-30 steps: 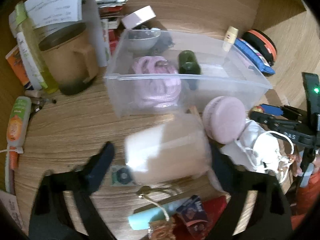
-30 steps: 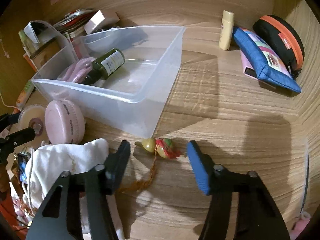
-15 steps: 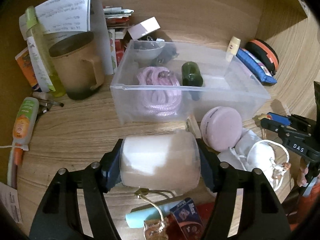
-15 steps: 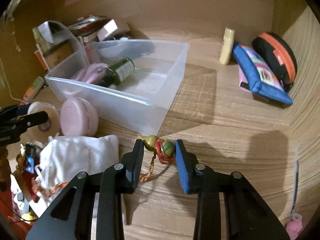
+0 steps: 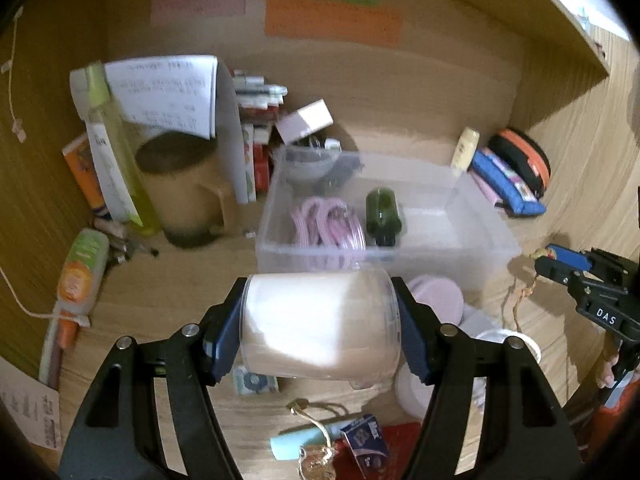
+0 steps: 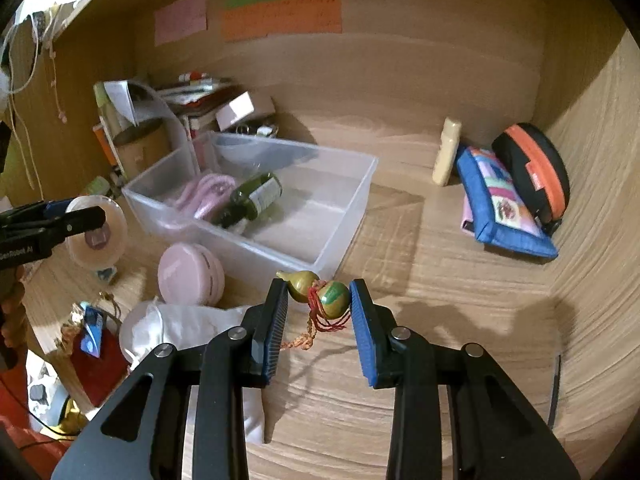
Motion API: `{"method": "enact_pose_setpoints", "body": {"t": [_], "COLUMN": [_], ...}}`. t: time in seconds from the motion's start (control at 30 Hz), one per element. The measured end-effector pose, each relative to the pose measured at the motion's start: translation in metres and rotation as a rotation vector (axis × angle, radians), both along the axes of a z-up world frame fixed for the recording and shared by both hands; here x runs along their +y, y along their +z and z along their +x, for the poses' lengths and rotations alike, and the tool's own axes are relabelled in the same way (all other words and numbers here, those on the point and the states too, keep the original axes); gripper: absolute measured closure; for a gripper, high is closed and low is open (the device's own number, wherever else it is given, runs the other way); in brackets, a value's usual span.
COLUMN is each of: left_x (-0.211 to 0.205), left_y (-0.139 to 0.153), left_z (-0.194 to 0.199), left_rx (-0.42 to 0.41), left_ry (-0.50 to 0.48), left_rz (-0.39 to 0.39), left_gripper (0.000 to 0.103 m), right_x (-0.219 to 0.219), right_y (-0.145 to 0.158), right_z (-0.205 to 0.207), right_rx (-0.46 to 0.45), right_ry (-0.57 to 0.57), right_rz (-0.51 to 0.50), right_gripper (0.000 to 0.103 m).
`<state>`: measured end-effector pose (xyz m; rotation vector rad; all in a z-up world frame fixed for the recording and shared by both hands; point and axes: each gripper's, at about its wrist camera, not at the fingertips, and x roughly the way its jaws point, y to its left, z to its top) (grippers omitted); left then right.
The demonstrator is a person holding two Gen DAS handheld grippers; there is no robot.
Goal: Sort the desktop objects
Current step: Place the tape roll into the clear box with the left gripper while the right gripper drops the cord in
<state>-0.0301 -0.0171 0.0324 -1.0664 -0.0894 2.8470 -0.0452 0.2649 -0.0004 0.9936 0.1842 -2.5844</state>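
My left gripper (image 5: 320, 322) is shut on a white tape roll (image 5: 320, 322) and holds it in the air in front of the clear plastic bin (image 5: 472, 240). The roll also shows end-on in the right wrist view (image 6: 96, 234). The bin (image 6: 348, 216) holds a pink cable coil (image 5: 330, 222) and a dark green bottle (image 6: 252, 200). My right gripper (image 6: 319, 298) is shut on a green-and-yellow gourd charm (image 6: 320, 294) with red cord and holds it above the desk by the bin's near corner. Its braided tassel hangs below.
A pink round case (image 6: 190, 274) and a white pouch (image 6: 180, 326) lie by the bin. A tan mug (image 5: 188, 196), papers and bottles crowd the back left. A blue pouch (image 6: 502, 206), an orange-black case (image 6: 534, 170) and a cream tube (image 6: 446, 152) sit at the right wall.
My left gripper closed on the tape roll and lifted it off the desk. My right gripper closed on the gourd charm and raised it. Both views rose and tilted up.
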Motion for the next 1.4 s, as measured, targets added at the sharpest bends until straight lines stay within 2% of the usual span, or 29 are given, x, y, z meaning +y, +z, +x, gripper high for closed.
{"method": "enact_pose_setpoints", "body": {"t": [0.4, 0.7, 0.83, 1.03, 1.2, 1.33, 1.4], "left_x": [-0.002, 0.008, 0.012, 0.024, 0.023, 0.020, 0.023], "left_y": [0.037, 0.043, 0.037, 0.021, 0.005, -0.009, -0.015], "left_z": [-0.022, -0.055, -0.071, -0.086, -0.098, -0.107, -0.110], "left_rx": [0.091, 0.098, 0.071, 0.030, -0.015, -0.064, -0.079], "left_ry": [-0.001, -0.032, -0.059, -0.096, -0.092, -0.091, -0.087], "left_rz": [0.026, 0.030, 0.038, 0.038, 0.041, 0.076, 0.061], "left_gripper": [0.036, 0.036, 0.036, 0.036, 0.036, 0.036, 0.036], "right_x": [-0.012, -0.032, -0.040, -0.051, -0.052, -0.055, -0.059], "right_y": [0.038, 0.055, 0.050, 0.023, 0.003, -0.008, -0.012], "right_z": [-0.013, -0.035, -0.052, -0.079, -0.096, -0.099, -0.099], "right_rx": [0.087, 0.144, 0.115, 0.023, -0.052, -0.083, -0.092], "right_ry": [0.020, 0.057, 0.072, 0.076, 0.071, 0.079, 0.091], "right_rz": [-0.040, -0.043, -0.052, -0.043, -0.039, -0.016, -0.001], "right_gripper": [0.074, 0.074, 0.074, 0.074, 0.074, 0.074, 0.074]}}
